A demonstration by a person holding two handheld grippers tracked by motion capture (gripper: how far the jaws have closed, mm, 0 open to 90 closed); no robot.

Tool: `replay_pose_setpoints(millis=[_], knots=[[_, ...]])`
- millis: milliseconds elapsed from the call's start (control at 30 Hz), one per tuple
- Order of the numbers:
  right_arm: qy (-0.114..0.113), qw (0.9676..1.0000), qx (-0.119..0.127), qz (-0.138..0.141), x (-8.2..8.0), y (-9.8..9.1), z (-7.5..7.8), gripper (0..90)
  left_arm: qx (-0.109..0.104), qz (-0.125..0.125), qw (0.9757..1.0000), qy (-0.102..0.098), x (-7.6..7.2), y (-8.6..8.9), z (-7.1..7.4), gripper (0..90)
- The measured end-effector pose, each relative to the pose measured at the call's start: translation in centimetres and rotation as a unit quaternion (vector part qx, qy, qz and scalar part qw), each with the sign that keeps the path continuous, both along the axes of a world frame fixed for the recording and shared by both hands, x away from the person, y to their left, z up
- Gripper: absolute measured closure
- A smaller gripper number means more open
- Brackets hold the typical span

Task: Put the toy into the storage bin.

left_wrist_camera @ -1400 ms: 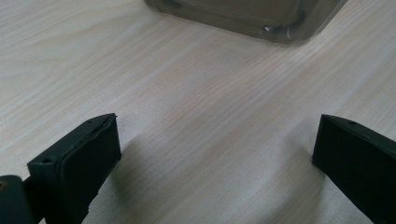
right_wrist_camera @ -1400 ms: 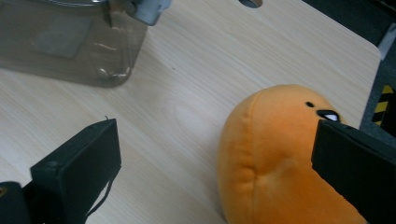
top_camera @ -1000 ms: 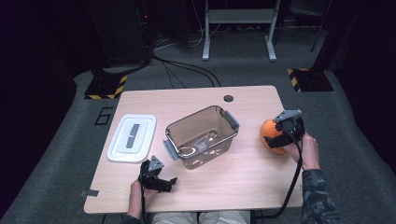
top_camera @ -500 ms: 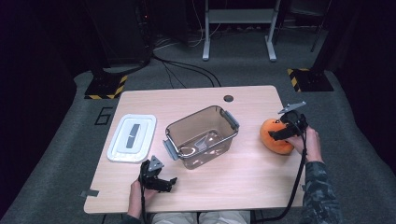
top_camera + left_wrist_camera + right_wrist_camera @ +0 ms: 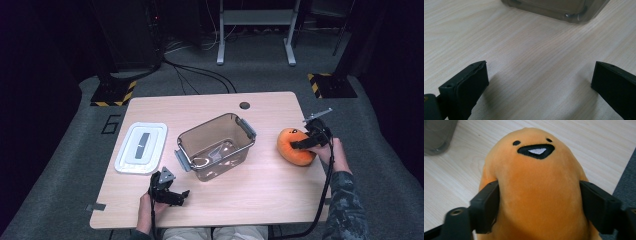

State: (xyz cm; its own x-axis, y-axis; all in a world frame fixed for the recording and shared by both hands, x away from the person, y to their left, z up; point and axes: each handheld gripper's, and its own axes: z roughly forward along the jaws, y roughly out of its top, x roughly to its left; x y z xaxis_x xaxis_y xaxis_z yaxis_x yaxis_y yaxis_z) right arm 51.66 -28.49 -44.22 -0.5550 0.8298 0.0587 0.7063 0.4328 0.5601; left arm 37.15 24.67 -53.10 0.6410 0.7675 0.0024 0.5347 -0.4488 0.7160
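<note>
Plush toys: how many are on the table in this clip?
1. The orange plush toy sits near the table's right edge, between the right gripper's jaws. The clear bin appears to hold no plush.

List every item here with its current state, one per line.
Clear bin: upright, lid off, a cable inside.
White lid: flat on the table, left of the bin.
Orange plush: on the table, between the right gripper's jaws.
Right gripper: closing around the plush.
Left gripper: open, empty.

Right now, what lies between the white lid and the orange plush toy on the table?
In the high view, the clear plastic bin stands between the white lid and the orange plush toy.
</note>
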Motion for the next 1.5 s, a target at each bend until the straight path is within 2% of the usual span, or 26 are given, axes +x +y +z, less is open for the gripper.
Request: replay_pose_setpoints(millis=[33, 200, 400, 500, 633, 733, 900, 1033, 1500], knots=[[0.0, 1.0, -0.003, -0.008, -0.1, 0.2, 0.0, 30.6, 0.0, 0.0, 1.0, 0.0, 0.0, 0.0, 0.0, 0.7], [0.002, 0.9995, -0.031, -0.011, -1.1, 1.3, 0.5, 49.5, 0.0, 0.0, 1.0, 0.0, 0.0, 0.0, 0.0, 0.7], [-0.008, 0.9987, -0.026, -0.043, -2.2, 1.6, 0.8, 58.9, 0.0, 0.0, 1.0, 0.0, 0.0, 0.0, 0.0, 0.7], [-0.015, 0.9976, -0.02, -0.064, -2.5, 1.6, 1.1, 59.3, 0.0, 0.0, 1.0, 0.0, 0.0, 0.0, 0.0, 0.7], [-0.004, 0.9967, 0.003, -0.081, -2.5, 1.4, 1.1, 59.1, 0.003, 0.003, 1.0, 0.001, 0.0, 0.0, 0.0, 0.7], [-0.003, 0.9956, 0.001, -0.094, -2.5, 1.9, 1.3, 59.0, 0.003, 0.003, 1.0, 0.001, 0.0, 0.0, 0.0, 0.7], [-0.01, 0.9956, 0.006, -0.093, -2.6, 2.9, 2.3, 59.0, 0.001, 0.003, 1.0, 0.001, 0.0, 0.0, 0.0, 0.7], [-0.009, 0.9952, 0.022, -0.096, -2.6, 3.7, 2.6, 59.0, 0.001, 0.003, 1.0, 0.002, 0.0, 0.0, 0.0, 0.7], [-0.021, 0.9937, 0.029, -0.106, -3.0, 5.6, 5.1, 58.9, 0.003, 0.002, 1.0, 0.001, 0.0, 0.0, 0.0, 0.6]])
